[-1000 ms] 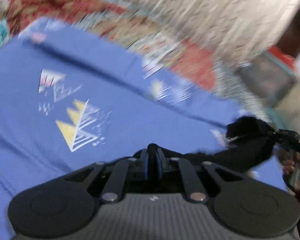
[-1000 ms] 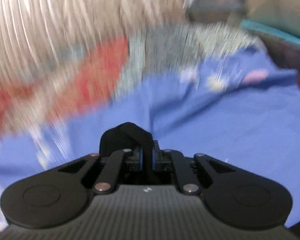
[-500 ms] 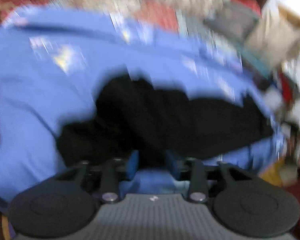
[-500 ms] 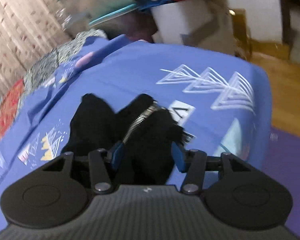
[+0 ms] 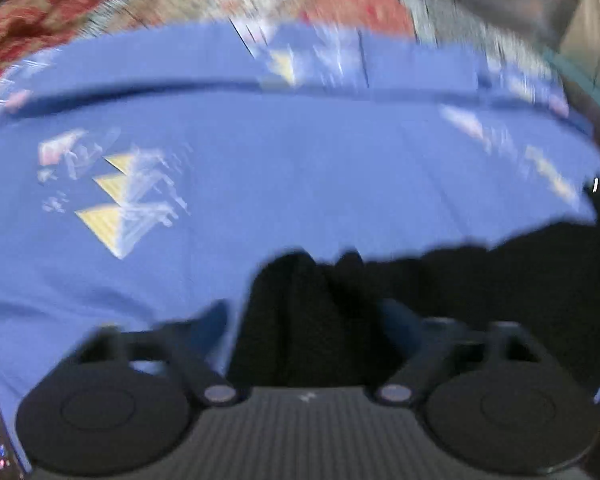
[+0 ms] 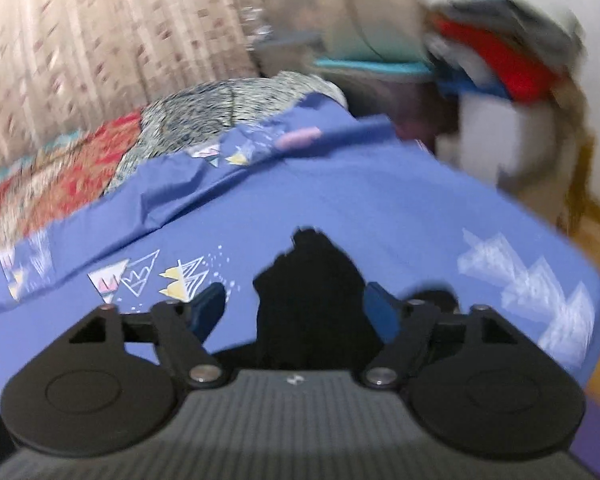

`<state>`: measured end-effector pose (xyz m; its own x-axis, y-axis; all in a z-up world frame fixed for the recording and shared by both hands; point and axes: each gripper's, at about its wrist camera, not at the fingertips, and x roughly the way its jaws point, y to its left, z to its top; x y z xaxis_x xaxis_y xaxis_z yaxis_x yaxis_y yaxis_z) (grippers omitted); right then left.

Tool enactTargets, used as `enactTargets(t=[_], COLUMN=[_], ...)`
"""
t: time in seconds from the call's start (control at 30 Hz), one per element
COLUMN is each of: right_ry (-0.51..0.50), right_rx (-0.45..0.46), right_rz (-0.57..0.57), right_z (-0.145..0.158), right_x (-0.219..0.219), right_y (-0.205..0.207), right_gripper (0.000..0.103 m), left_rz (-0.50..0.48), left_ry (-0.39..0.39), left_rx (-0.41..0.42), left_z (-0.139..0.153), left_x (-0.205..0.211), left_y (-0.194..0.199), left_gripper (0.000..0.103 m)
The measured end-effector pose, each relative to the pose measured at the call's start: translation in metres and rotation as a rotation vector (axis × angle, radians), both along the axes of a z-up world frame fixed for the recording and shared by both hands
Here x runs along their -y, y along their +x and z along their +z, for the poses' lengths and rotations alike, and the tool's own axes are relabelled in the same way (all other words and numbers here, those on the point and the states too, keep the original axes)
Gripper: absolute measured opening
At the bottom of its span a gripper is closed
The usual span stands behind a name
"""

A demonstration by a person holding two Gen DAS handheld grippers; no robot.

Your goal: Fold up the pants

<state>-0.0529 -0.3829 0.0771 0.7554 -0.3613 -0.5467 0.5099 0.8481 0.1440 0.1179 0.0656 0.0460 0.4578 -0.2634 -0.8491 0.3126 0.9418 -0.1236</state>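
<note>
Both tongs, clamped on the black pants (image 6: 312, 304) a second ago, have released: left tongs (image 5: 306, 316) part-open, right tongs (image 6: 296, 308) opening wider. Pants now rest on the blue bedsheet (image 6: 380, 200); fold placed.

Black pants (image 6: 312, 280) lie on a blue sheet (image 6: 380, 200) printed with white-and-yellow triangles.
</note>
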Motion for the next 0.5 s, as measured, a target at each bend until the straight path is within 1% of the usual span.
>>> enactTargets(t=[0.03, 0.07, 0.17, 0.23, 0.3, 0.33, 0.37, 0.4, 0.43, 0.47, 0.5], right_ry=[-0.027, -0.049, -0.072, -0.05, -0.013, -0.006, -0.033, -0.088, -0.126, -0.118, -0.075], right_rx=[-0.018, -0.043, -0.147, -0.231, -0.319, -0.366, -0.428, -0.456, -0.451, -0.433, -0.351], right_rz=[0.02, 0.042, 0.106, 0.109, 0.088, 0.075, 0.06, 0.048, 0.043, 0.029, 0.014], right_z=[0.002, 0.001, -0.015, -0.035, -0.061, -0.074, -0.087, -0.092, -0.087, -0.077, -0.058], right_x=[0.001, 0.003, 0.011, 0.017, 0.026, 0.029, 0.031, 0.029, 0.026, 0.027, 0.032], right_y=[0.008, 0.02, 0.057, 0.083, 0.106, 0.116, 0.126, 0.132, 0.138, 0.143, 0.144], right_gripper=[0.083, 0.087, 0.088, 0.088, 0.087, 0.076, 0.054, 0.042, 0.011, 0.011, 0.011], left_rz=[-0.005, -0.002, 0.017, 0.044, 0.075, 0.094, 0.111, 0.136, 0.162, 0.194, 0.221], left_ry=[0.006, 0.002, -0.018, -0.049, -0.077, -0.088, -0.097, -0.106, -0.117, -0.143, -0.175], left_rx=[-0.027, -0.029, 0.028, 0.064, 0.096, 0.108, 0.114, 0.119, 0.123, 0.129, 0.138], left_z=[-0.005, -0.006, 0.009, 0.023, 0.036, 0.042, 0.046, 0.05, 0.054, 0.06, 0.065], left_x=[0.003, 0.002, -0.001, -0.008, -0.018, -0.023, -0.025, -0.029, -0.034, -0.041, -0.048], left_y=[0.0, -0.006, -0.019, -0.026, -0.029, -0.029, -0.022, -0.014, -0.01, -0.005, 0.001], left_gripper=[0.027, 0.022, 0.019, 0.018, 0.018, 0.017, 0.017, 0.017, 0.016, 0.016, 0.016])
